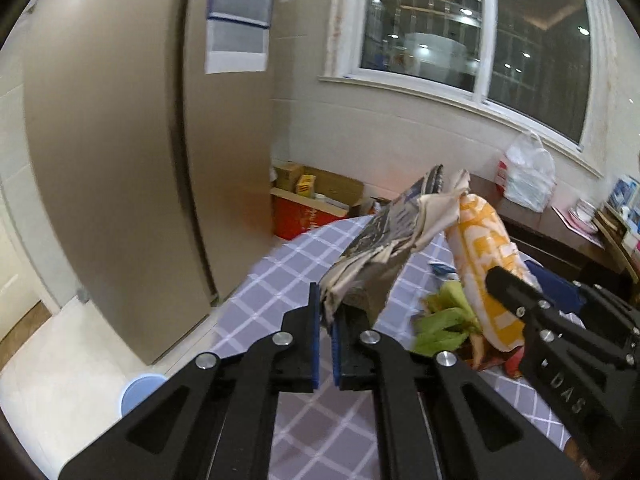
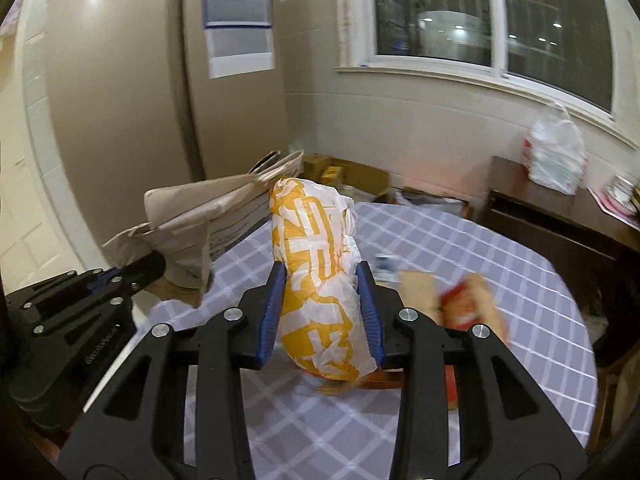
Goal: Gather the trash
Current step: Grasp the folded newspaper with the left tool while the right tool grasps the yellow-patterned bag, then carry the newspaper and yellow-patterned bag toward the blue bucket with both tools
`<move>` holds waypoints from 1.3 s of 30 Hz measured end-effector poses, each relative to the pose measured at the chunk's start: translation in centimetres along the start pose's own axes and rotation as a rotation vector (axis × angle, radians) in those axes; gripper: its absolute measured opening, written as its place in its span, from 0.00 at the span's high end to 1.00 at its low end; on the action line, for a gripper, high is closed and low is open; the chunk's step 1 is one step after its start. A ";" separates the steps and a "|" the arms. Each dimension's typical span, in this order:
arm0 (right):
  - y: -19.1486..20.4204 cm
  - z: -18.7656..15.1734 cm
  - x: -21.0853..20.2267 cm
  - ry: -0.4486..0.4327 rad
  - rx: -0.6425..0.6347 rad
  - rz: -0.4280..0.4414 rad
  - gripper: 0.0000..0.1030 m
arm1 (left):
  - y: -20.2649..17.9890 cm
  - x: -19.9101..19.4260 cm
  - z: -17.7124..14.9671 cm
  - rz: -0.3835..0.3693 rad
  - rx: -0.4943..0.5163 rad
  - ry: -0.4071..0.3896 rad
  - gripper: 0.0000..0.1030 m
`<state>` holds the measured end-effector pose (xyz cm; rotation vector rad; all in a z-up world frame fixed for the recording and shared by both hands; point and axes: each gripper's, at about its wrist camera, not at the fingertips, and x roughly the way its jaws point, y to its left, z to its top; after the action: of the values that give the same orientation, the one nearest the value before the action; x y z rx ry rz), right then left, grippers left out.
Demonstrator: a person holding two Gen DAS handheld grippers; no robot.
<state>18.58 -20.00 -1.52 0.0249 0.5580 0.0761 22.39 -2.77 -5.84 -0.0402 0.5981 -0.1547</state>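
My left gripper is shut on a folded newspaper, which sticks up and away above the checked tablecloth. Between the blue pads of my right gripper sits a white and orange plastic bag, rolled into a bundle and clamped on both sides. From the left wrist, that bag and the right gripper's black body appear at the right, with green leafy scraps below. From the right wrist, the newspaper and left gripper's body show at the left.
A red and tan wrapper lies blurred on the round table. A tall beige fridge stands left. Cardboard boxes sit on the floor behind, a dark side table with a white plastic bag under the window, a blue bucket below.
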 end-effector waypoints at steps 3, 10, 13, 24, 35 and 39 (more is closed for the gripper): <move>3.7 0.2 0.5 0.006 -0.041 0.042 0.65 | 3.2 -0.7 -0.4 0.029 -0.045 0.003 0.96; 12.7 -0.2 2.7 0.034 -0.129 0.152 0.65 | 12.2 -1.8 -1.7 0.124 -0.157 0.011 0.96; 16.2 -0.8 3.8 0.055 -0.156 0.201 0.66 | 16.3 -2.1 -2.8 0.169 -0.204 0.020 0.96; 29.4 -4.3 9.3 0.178 -0.238 0.381 0.66 | 30.8 -2.7 -7.6 0.355 -0.377 0.083 0.96; 37.0 -7.7 14.1 0.275 -0.272 0.477 0.65 | 38.7 -1.3 -10.7 0.452 -0.473 0.149 0.96; 38.1 -7.9 15.7 0.274 -0.250 0.498 0.48 | 39.7 -1.0 -11.2 0.488 -0.493 0.162 0.96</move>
<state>25.12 19.26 -14.82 -0.0925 0.8032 0.6416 20.55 36.66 -17.81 -0.3580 0.7793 0.4694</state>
